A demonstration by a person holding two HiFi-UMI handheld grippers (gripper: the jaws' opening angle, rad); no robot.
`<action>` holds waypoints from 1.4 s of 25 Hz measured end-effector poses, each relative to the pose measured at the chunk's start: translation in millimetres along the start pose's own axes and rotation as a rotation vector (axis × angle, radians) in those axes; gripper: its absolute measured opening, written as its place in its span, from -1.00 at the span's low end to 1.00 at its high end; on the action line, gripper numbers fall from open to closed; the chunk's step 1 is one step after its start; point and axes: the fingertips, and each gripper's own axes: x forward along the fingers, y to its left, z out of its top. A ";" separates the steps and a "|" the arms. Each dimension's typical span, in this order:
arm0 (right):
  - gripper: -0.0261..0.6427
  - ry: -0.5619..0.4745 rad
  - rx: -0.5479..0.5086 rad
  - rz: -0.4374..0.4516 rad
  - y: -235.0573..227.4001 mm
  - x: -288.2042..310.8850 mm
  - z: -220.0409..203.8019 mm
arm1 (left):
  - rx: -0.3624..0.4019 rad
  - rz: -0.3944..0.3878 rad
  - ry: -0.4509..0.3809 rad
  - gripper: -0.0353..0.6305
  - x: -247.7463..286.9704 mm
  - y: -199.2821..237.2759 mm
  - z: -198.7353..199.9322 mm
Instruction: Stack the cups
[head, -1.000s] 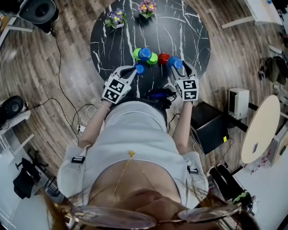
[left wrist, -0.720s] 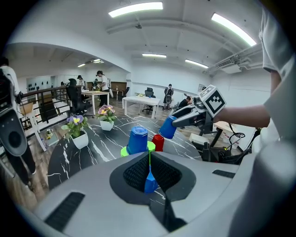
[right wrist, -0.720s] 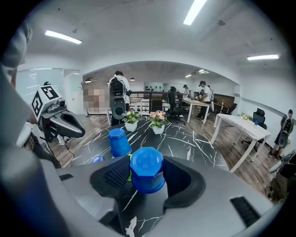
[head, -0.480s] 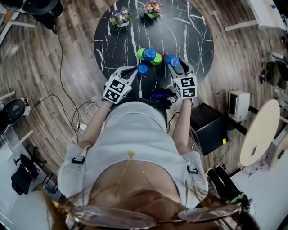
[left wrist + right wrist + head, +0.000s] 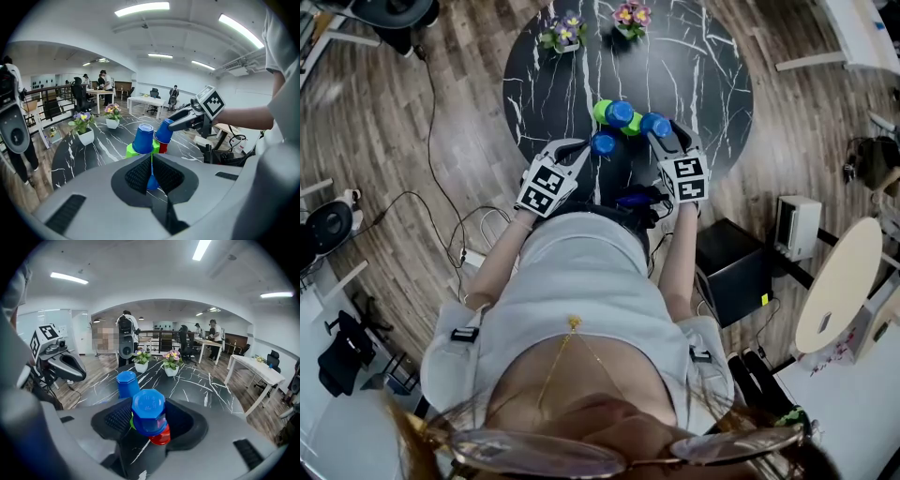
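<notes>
On the black marble table (image 5: 694, 56), the left gripper (image 5: 584, 147) is clenched shut, a blue cup (image 5: 602, 143) just at its tips. Green cups (image 5: 600, 110) carry a second blue cup (image 5: 620, 114). The right gripper (image 5: 666, 131) grasps an upturned third blue cup (image 5: 654, 124) over a red cup (image 5: 161, 436).

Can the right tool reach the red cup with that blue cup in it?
Probably yes: the right tool holds the blue cup over the red cup, nothing between them, though the green stack stands close alongside.
</notes>
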 end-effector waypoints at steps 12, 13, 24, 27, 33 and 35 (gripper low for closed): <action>-0.23 0.008 0.013 -0.001 2.2 14.3 -3.1 | -0.016 0.011 0.001 -0.80 -6.6 5.6 -7.4; -0.23 0.006 0.014 -0.001 2.3 14.6 -2.6 | -0.015 0.012 0.001 -0.80 -6.7 6.2 -7.7; -0.12 -0.001 -0.005 -0.012 5.8 11.7 -3.6 | -0.007 0.002 0.002 -0.80 -5.3 5.4 -4.2; -0.09 -0.009 0.004 -0.013 4.7 10.8 -3.9 | -0.009 -0.007 0.022 -0.80 -4.0 4.0 -6.0; -0.08 -0.032 0.030 -0.025 2.6 0.8 -3.8 | -0.003 -0.011 0.031 -0.80 0.3 4.7 -8.4; -0.08 -0.033 0.033 -0.031 2.2 -4.0 -4.9 | 0.005 -0.015 0.022 -0.80 2.6 4.9 -8.1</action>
